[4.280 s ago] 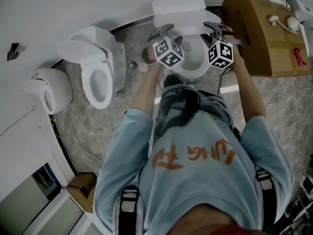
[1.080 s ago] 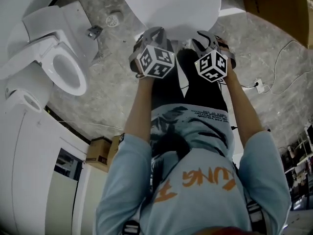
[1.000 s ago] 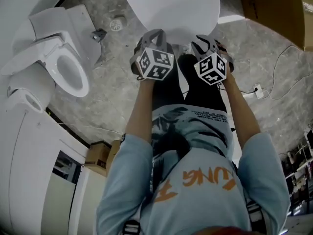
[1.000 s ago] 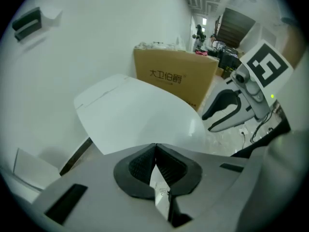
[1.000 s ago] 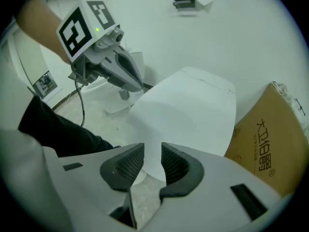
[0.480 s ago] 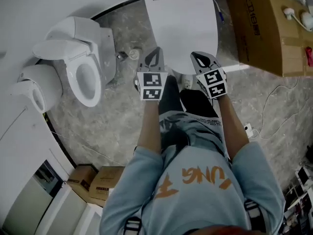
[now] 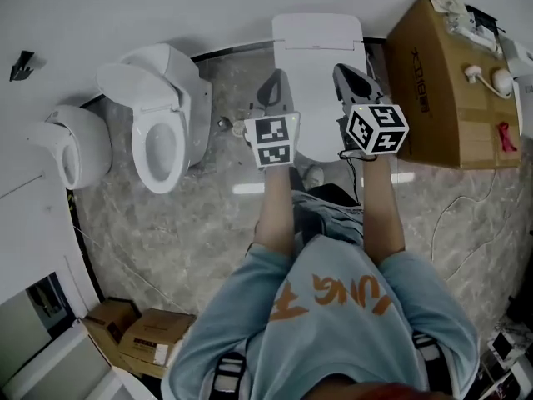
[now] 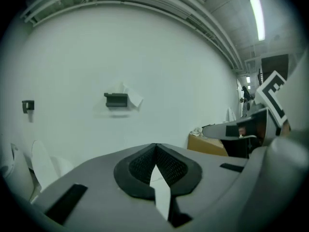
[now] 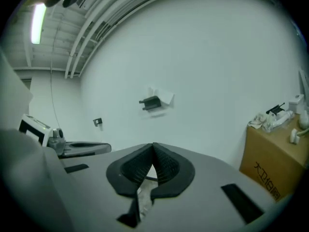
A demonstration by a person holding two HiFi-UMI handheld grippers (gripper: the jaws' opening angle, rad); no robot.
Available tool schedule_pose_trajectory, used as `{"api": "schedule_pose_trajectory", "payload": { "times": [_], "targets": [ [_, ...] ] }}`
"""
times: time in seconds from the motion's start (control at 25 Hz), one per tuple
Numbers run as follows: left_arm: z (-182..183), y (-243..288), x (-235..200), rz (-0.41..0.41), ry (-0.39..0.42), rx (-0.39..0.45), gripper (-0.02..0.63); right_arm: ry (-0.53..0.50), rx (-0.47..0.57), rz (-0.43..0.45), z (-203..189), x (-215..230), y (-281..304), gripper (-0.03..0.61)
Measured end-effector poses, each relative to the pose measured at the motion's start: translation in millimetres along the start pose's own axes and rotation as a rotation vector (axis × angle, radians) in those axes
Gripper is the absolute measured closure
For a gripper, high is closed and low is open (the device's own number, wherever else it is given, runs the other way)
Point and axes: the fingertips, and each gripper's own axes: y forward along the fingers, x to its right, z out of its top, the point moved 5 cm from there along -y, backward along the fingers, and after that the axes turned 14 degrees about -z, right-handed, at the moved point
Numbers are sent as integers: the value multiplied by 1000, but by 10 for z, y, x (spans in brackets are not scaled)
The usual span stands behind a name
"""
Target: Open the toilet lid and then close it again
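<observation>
The white toilet [image 7: 318, 36] stands against the wall with its lid [image 7: 318, 111] down flat. Both grippers hang in the air above the lid, one over each side, touching nothing. My left gripper [image 7: 273, 86] is shut and empty, and in the left gripper view [image 8: 155, 147] its pads meet in front of the bare wall. My right gripper [image 7: 350, 75] is likewise shut with nothing in it, its pads together in the right gripper view [image 9: 153, 147]. Each gripper view shows the other gripper at its side, the right gripper [image 8: 241, 128] and the left gripper [image 9: 72, 148].
Two more white toilets [image 7: 162, 136] [image 7: 71, 152] stand to the left. A large cardboard box [image 7: 445, 82] with small items on top is close on the right. Cardboard boxes [image 7: 141, 336] lie at bottom left, a cable [image 7: 466, 198] runs over the floor, and a dark bracket [image 8: 116, 99] hangs on the wall.
The lid, up several seconds ago, now lies down. Both grippers have lifted from its front edge and risen high above it; the head view has drawn back from the toilet.
</observation>
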Motion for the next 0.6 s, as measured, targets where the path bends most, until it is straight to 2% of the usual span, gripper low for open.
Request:
{"api": "schedule_pose_trajectory", "payload": {
  "times": [0.2,0.32,0.44,0.6],
  "targets": [
    [512,-145,9,1,42,99,588,-36,117,-54,637,37,-227,565],
    [791,-228,27,-12,64,160,588,-103,174,-74,873,-19,-344,566],
    [965,-236,126,-31,108,208,588,-140,235,-99,988,15,-411,566],
    [951,-198,165,-30,137,228,588,-160,264,-108,923,53,-375,566]
  ]
}}
